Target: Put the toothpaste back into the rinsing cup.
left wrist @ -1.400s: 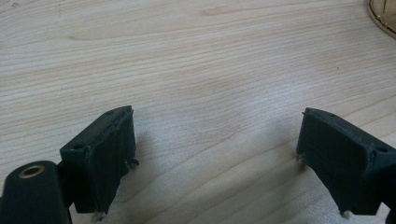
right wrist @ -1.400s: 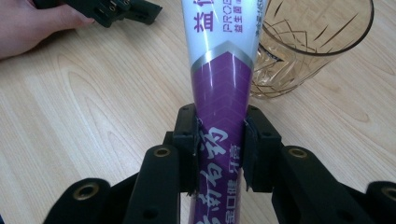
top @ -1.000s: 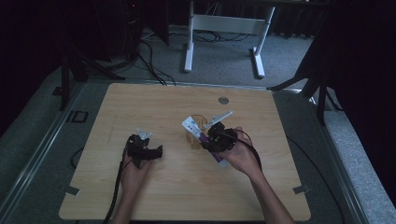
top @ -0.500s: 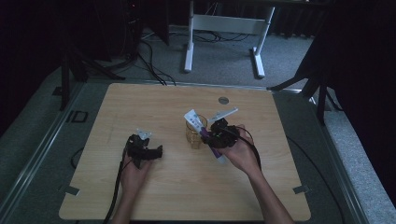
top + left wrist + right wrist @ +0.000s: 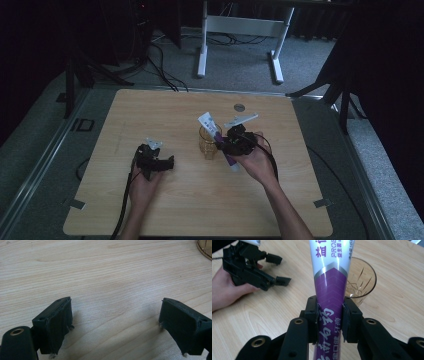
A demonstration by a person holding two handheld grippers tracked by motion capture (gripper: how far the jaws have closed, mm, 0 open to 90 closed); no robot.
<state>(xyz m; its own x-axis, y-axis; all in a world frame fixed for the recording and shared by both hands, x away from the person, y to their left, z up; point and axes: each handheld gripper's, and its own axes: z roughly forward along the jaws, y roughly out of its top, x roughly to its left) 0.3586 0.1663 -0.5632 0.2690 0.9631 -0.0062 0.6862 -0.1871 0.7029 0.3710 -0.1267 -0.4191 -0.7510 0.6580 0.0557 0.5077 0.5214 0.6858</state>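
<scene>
A purple and white toothpaste tube (image 5: 329, 277) is clamped between the pads of my right gripper (image 5: 329, 307), which is shut on its purple lower part. In the high view the tube (image 5: 209, 123) slants up and left from the right gripper (image 5: 226, 145), with its white end above the rim of an amber cut glass (image 5: 208, 145). The glass (image 5: 362, 281) stands just behind the tube. My left gripper (image 5: 168, 163) rests on the table to the left of the glass, open and empty. Its jaws (image 5: 116, 303) stand wide over bare wood, with the glass rim (image 5: 205, 250) at the top right.
The wooden table (image 5: 165, 115) carries a small round metal disc (image 5: 239, 106) near its far edge. A cable (image 5: 125, 205) trails from the left gripper toward the near edge. Beyond the table stand a white frame (image 5: 240, 30) and dark tripod legs.
The tube's white end has risen slightly and swung a little further over the glass. The left gripper has stayed put.
</scene>
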